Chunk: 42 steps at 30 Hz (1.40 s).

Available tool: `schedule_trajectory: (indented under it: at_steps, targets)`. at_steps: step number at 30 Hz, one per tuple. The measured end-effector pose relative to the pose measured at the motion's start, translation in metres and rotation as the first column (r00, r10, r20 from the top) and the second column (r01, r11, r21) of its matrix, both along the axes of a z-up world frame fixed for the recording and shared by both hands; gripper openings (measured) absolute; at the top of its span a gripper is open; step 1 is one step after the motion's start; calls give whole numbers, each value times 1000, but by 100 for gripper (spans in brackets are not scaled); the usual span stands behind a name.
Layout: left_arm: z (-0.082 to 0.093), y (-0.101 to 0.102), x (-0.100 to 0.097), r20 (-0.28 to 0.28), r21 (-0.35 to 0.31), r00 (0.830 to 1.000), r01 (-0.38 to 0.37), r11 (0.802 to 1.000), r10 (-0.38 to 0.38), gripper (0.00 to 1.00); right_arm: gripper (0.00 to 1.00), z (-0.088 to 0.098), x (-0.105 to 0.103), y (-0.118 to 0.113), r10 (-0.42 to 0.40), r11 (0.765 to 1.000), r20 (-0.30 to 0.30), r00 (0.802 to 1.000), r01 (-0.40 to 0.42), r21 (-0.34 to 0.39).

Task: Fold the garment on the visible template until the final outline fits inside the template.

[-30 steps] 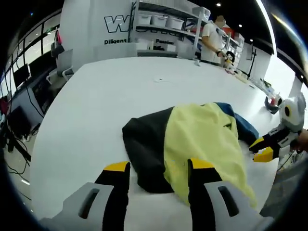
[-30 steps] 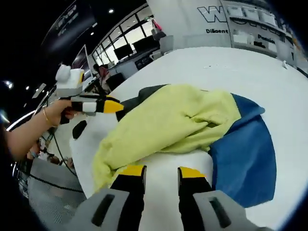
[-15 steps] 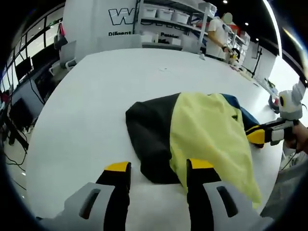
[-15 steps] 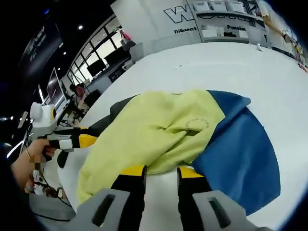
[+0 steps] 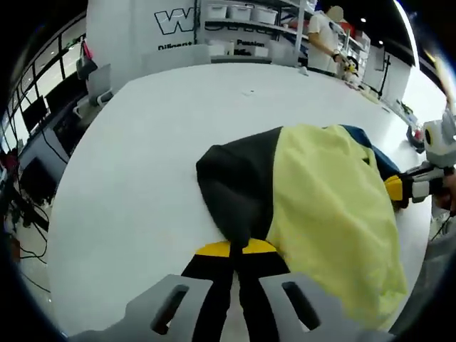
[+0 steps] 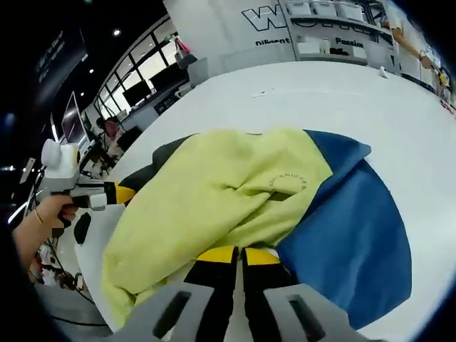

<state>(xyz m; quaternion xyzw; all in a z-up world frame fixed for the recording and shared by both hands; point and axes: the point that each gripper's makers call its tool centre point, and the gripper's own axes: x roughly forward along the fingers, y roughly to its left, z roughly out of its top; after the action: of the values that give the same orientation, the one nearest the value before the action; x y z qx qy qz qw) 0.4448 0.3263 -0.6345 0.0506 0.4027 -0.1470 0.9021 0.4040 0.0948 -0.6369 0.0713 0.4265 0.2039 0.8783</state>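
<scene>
A wide white table (image 5: 128, 164) takes up the foreground. Behind it stands a white wall panel (image 5: 132, 28) with large dark lettering, and beside that a metal shelving rack (image 5: 249, 21) holding pale storage bins. A person in white (image 5: 324, 32) stands by the rack. Tall windows (image 6: 146, 71) and dark monitors (image 5: 32, 114) line one side, with small ceiling spotlights above

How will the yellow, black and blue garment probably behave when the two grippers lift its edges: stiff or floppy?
Probably floppy: the garment lies in soft wrinkles and rounded folds on the white table. It will likely sag between the left gripper and right gripper, both shut on its edge. The thick-looking fabric seems unlikely to slip.
</scene>
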Motion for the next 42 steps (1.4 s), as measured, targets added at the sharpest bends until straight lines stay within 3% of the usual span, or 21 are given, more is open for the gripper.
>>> schedule_trajectory:
  at_steps: [3, 11, 20, 23, 28, 32, 37, 41, 42]
  targets:
    - [1, 4, 3, 9, 17, 1000, -7, 1000, 7, 0, 0, 4, -2, -8, 63, 997, 12, 998, -62, -49]
    - [0, 18, 13, 21, 81, 999, -34, 996, 33, 0, 0, 8, -6, -34, 81, 990, -6, 997, -81, -115]
    - [6, 38, 31, 37, 103, 997, -78, 992, 74, 0, 0, 11, -10, -63, 112, 972, -22, 993, -115, -207]
    - [6, 42, 37, 36, 114, 997, -78, 990, 74, 0, 0, 8, -14, -84, 116, 953, -48, 992, -125, -277]
    - [3, 47, 44, 33, 136, 997, -71, 988, 67, 0, 0, 10, -18, -108, 106, 949, -81, 991, -125, -290]
    - [2, 53, 51, 27, 142, 997, -81, 987, 78, 0, 0, 11, -20, -134, 106, 923, -116, 988, -141, -358]
    - [2, 55, 59, 25, 114, 995, -98, 989, 95, 0, 0, 13, -18, -141, 96, 936, -117, 989, -129, -326]
    - [2, 52, 62, 25, 116, 996, -84, 990, 82, 1, 0, 14, -7, -138, 143, 914, -48, 989, -151, -376]
    - [3, 51, 63, 36, 115, 996, -84, 990, 80, 1, 0, 12, -9, -136, 137, 915, -55, 989, -147, -376]
